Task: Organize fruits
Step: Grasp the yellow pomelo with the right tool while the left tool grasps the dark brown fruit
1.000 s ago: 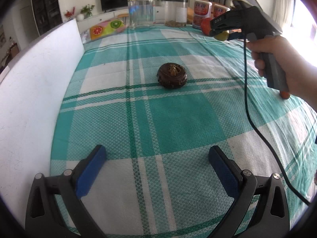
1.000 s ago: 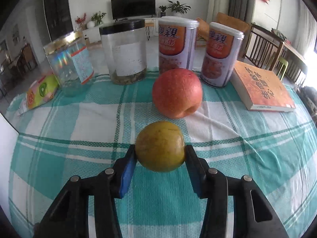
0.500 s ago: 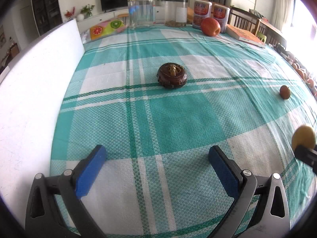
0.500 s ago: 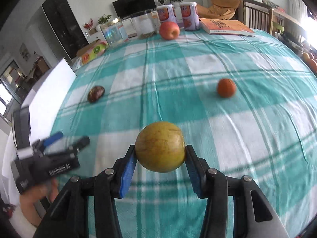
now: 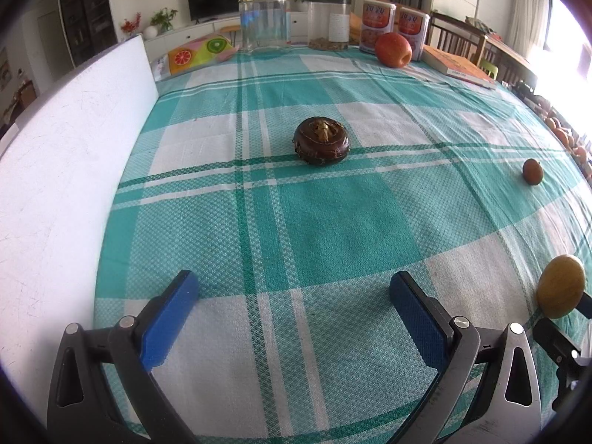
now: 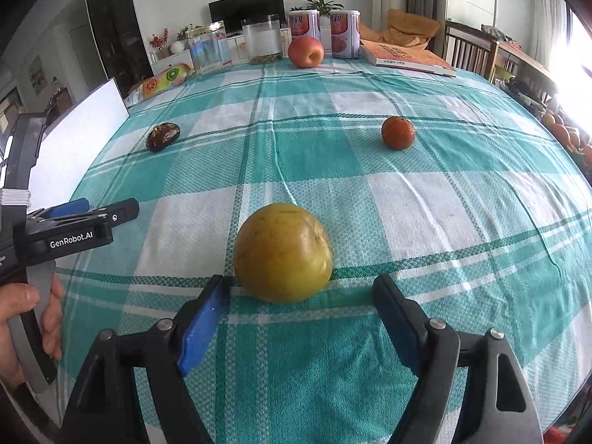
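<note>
A yellow round fruit (image 6: 283, 252) rests on the teal checked tablecloth (image 6: 444, 192), just ahead of my right gripper (image 6: 301, 318), which is open with its pads apart from the fruit. The fruit also shows at the right edge of the left wrist view (image 5: 560, 290). A small orange fruit (image 6: 398, 133) lies farther back on the right. A dark brown fruit (image 5: 321, 140) lies mid-table ahead of my left gripper (image 5: 290, 314), which is open and empty. A red apple (image 6: 305, 52) stands at the far edge.
A white board (image 5: 66, 170) runs along the table's left side. Two clear jars (image 5: 263, 22), two printed cans (image 5: 377, 24), an orange book (image 6: 407, 59) and a fruit-print packet (image 5: 199, 50) stand at the far end. Wooden chairs stand at the right.
My right gripper carried the yellow fruit from the far end to the near part of the table, lowered it onto the cloth and opened. The left gripper stayed still.
</note>
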Tool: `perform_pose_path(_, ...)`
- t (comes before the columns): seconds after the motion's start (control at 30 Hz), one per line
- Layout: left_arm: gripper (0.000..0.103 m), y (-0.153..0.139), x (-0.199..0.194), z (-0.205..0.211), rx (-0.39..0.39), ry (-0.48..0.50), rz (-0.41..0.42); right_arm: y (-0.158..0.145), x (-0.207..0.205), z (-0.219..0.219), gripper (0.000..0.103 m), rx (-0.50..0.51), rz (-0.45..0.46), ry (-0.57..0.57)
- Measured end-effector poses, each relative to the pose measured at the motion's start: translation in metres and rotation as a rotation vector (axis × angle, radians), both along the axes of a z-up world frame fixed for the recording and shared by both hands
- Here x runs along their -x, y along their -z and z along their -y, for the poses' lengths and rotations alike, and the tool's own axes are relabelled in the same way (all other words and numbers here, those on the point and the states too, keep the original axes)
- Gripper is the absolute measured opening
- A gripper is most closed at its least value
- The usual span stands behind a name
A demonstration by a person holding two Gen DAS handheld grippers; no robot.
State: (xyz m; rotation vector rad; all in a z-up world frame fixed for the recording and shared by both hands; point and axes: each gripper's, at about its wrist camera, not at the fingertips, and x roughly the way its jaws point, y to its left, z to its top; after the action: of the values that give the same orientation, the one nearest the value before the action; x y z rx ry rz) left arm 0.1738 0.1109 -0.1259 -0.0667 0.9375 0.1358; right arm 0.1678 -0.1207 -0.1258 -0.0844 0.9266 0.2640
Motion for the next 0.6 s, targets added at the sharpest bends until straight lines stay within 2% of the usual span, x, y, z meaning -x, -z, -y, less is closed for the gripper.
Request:
perform_pose_path(0.2,0.103,0.0,0.0,0.0,0.002,0.002,0.0,0.005,0.002,-0.01,0.098,0.055,-0.009,-0.032)
perform_pose_path(0.33,0.102,-0.001,-0.004,0.0,0.007,0.008,-0.025,0.005,0.003,-0.008,0.099,0.049,-0.012,-0.029)
perform_pose_path(0.4,0.101,-0.006,-0.016,0.0,0.043,0.022,-0.051,0.005,0.003,-0.008,0.1,0.052,-0.013,-0.031)
perform_pose_path(0.53,0.101,-0.024,-0.045,-0.006,0.059,-0.037,0.02,0.005,0.003,-0.008,0.101,0.05,-0.013,-0.031)
perform_pose_path(0.6,0.1,-0.023,-0.065,-0.013,0.069,-0.074,0.015,0.005,0.003,-0.008,0.101,0.05,-0.013,-0.031)
